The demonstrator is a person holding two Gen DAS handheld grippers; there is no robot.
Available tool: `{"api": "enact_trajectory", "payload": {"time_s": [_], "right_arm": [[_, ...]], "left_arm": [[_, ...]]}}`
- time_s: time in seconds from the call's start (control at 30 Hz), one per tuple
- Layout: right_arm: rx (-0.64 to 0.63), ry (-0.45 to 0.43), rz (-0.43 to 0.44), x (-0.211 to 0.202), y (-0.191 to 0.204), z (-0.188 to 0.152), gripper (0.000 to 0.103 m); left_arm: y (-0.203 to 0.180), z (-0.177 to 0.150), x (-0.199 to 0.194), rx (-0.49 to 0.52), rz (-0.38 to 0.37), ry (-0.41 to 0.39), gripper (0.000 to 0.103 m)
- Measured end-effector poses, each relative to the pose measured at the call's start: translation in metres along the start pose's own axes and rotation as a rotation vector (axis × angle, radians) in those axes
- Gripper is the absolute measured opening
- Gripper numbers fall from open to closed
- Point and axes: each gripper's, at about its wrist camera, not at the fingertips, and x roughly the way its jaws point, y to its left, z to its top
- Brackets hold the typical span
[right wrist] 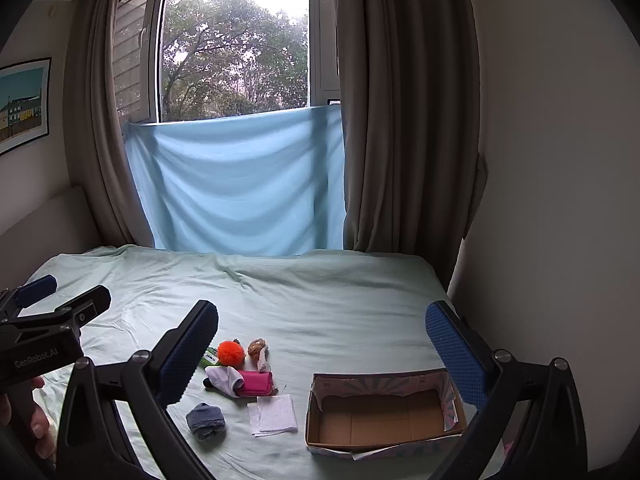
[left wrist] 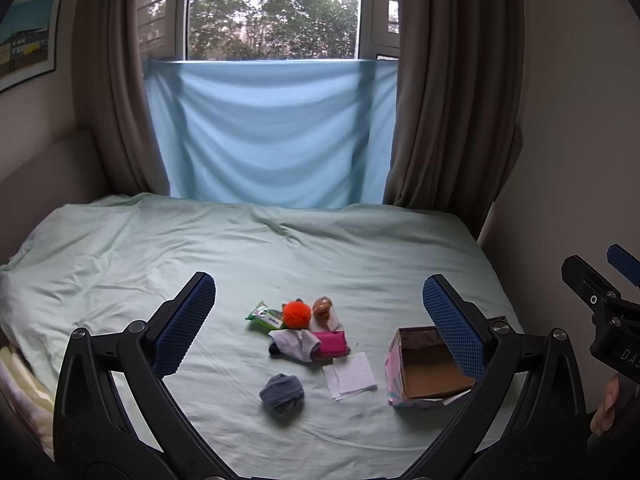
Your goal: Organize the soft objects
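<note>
On the pale green bed sheet lie a rolled blue-grey sock, a folded white cloth, a pink pouch, a white and dark sock, an orange pompom, a green wipes pack and a small brown plush. An open, empty cardboard box stands to their right. The same items show in the right wrist view: sock, cloth, pouch, pompom, box. My left gripper and right gripper are open and empty above the bed.
A light blue cloth hangs under the window, between brown curtains. A wall borders the bed on the right. A framed picture hangs on the left wall. The bed's far half is bare sheet.
</note>
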Motion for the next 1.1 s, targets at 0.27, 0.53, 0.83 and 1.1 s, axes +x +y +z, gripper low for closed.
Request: {"api": "enact_trajectory", "payload": {"time_s": [0.27,0.53,0.83,1.1], "right_arm": [[0.000,-0.002,0.009,-0.002,-0.005,-0.002,0.103],[-0.010,0.007,0.031,0.002,-0.007,0.001,0.103],[-0.020,0.039,0.084,0.015,-0.006,-0.011,0.103],[-0.025,0.107,0.089,0.038,0.011,-0.034,0.103]], "left_arm": [[-0.001,-0.005,-0.004,-0.012,0.008,0.014,0.103],[0.005,-0.014,-0.007,-0.044,0.022,0.038,0.103],[0.018,-0.036,-0.001,-0.064,0.069,0.102,0.103],[0.042,-0.077,0.021,-0.091,0.037,0.197,0.103]]}}
